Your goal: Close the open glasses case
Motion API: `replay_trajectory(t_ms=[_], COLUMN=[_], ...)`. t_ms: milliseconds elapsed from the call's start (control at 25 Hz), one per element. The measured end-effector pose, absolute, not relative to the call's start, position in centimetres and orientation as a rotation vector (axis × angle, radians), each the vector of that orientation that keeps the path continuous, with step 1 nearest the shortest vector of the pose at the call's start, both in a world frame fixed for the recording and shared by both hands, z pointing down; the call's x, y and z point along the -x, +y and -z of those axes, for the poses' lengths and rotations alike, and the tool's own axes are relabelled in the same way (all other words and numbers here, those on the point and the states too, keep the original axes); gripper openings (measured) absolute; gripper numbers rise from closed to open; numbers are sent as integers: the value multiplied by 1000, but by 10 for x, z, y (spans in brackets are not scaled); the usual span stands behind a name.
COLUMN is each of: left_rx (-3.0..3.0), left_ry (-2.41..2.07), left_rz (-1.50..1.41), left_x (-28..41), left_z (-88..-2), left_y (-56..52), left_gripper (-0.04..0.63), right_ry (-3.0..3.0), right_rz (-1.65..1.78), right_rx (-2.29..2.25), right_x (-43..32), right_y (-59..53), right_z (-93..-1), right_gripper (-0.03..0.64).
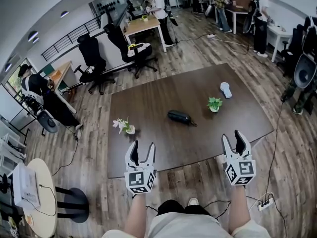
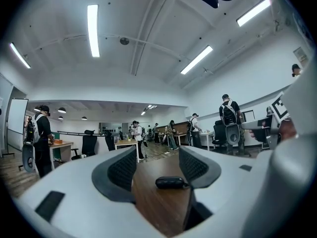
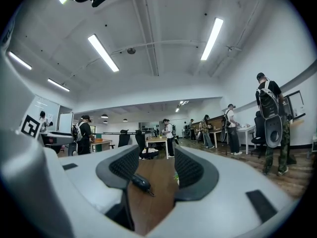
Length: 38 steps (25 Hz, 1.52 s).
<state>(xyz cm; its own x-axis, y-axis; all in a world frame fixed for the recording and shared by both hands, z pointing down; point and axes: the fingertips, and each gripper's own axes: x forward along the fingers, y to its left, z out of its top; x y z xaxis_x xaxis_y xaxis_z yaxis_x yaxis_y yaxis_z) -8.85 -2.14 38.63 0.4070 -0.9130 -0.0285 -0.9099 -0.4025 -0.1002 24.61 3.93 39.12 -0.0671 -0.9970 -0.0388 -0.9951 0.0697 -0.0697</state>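
Head view: a dark brown bench fills the centre of the frame. The glasses case lies near the bench's middle, a low dark oval with a small tab at its right end; whether its lid is fully seated cannot be told.

A small white-flowered plant stands left of the case. A green plant stands to its right, and a white object lies beyond that.

Left gripper: lower left of centre, over the bench's near edge, jaws apart, nothing between them.

Right gripper: lower right, at the same edge, jaws apart, empty.

Both are well apart from the case. In each gripper view the case shows far off between the parted jaws, untouched.
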Motion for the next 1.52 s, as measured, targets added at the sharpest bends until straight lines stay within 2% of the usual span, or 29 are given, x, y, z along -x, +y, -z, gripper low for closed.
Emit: replay_trajectory(t_ms=[600,1200,1520], left_rx=[2516,2448,2459], left_ry=[1717,1911,1914], left_rz=[14,-32,-3], left_x=[131,236,231], left_z=[-398,-404,-418], left_y=[-131,-229,-255], left_gripper=[275,275,275], right_ry=[2405,2491,2538], right_rz=[-21,-28,-35], right_rx=[2030,1999,1985], right_x=[-186,-112,-111], right_y=[-100,-230,-264], right_z=[-384,-378,-387], right_gripper=[225,229,232])
